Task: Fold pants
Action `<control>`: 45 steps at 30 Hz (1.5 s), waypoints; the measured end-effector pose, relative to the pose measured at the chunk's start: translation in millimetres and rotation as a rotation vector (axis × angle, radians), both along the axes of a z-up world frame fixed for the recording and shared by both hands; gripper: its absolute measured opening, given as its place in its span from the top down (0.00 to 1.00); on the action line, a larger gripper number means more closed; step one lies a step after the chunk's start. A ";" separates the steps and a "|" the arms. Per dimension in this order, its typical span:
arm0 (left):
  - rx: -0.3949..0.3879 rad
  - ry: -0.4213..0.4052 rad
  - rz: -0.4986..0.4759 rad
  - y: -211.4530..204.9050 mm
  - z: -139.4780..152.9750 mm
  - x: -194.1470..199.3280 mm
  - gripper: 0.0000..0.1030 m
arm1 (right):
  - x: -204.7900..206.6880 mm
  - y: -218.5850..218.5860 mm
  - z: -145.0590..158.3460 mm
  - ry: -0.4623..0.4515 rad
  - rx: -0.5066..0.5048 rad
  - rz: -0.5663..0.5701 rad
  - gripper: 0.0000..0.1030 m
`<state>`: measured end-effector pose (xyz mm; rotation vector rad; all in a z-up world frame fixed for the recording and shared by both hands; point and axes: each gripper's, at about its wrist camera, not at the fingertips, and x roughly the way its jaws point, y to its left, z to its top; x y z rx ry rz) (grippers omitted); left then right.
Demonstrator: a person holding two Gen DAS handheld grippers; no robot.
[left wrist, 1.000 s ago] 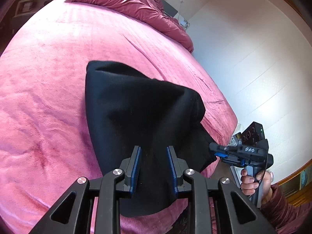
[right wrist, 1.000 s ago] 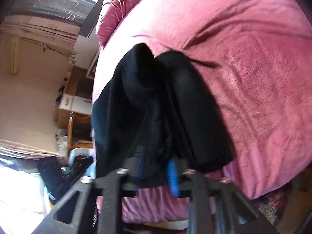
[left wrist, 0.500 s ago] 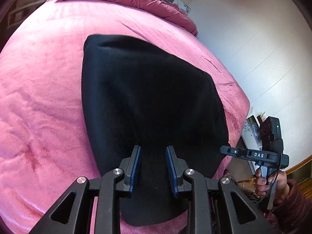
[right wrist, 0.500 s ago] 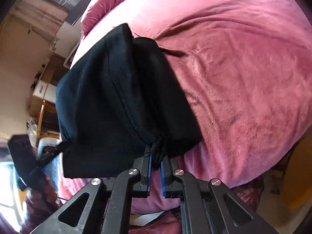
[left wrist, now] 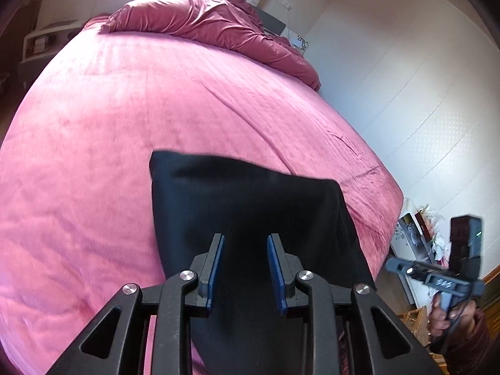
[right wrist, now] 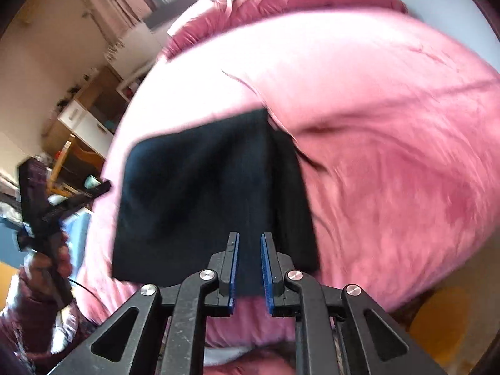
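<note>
The black pants [left wrist: 250, 212] lie folded into a flat rectangle on the pink bed [left wrist: 125, 118], near its front edge. They also show in the right wrist view [right wrist: 206, 193]. My left gripper [left wrist: 245, 240] is open and empty, its blue-padded fingers just above the near end of the pants. My right gripper [right wrist: 250, 237] is open and empty over the near right part of the pants. The right gripper also appears in the left wrist view [left wrist: 437, 275], held off the bed's right edge. The left gripper shows in the right wrist view [right wrist: 53, 206].
A crumpled pink duvet [left wrist: 212, 22] lies at the head of the bed. A white wall [left wrist: 406, 93] runs along the right side. Wooden and white furniture [right wrist: 84, 112] stands to the left of the bed. Clutter [left wrist: 418, 231] sits on the floor by the bed's corner.
The right gripper has let go of the pants and opened. The pants have dropped flat onto the bed as a smaller rectangle. Both grippers have pulled back towards the near edge.
</note>
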<state>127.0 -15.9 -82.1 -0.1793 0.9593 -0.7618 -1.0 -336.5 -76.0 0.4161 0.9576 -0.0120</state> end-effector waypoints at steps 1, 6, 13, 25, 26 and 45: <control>0.003 -0.008 0.001 -3.8 1.0 4.9 0.73 | 8.1 4.8 2.8 -0.012 -0.007 0.012 0.80; 0.031 -0.025 0.029 -14.5 6.1 20.4 0.73 | 63.9 29.8 -3.5 -0.022 -0.047 0.056 0.71; 0.151 -0.002 0.080 -30.6 -14.5 33.9 0.73 | 93.2 30.4 -48.1 0.126 -0.160 0.048 0.70; 0.214 0.063 0.164 -47.8 -64.2 42.0 0.72 | 69.6 5.9 -90.8 0.056 -0.145 0.005 1.00; 0.223 0.056 0.162 -47.9 -60.9 39.9 0.72 | 66.9 10.4 -88.7 0.048 -0.174 0.018 1.00; 0.400 -0.218 0.139 -62.8 -60.3 -53.7 0.58 | 64.9 5.9 -89.8 0.023 -0.152 0.001 1.00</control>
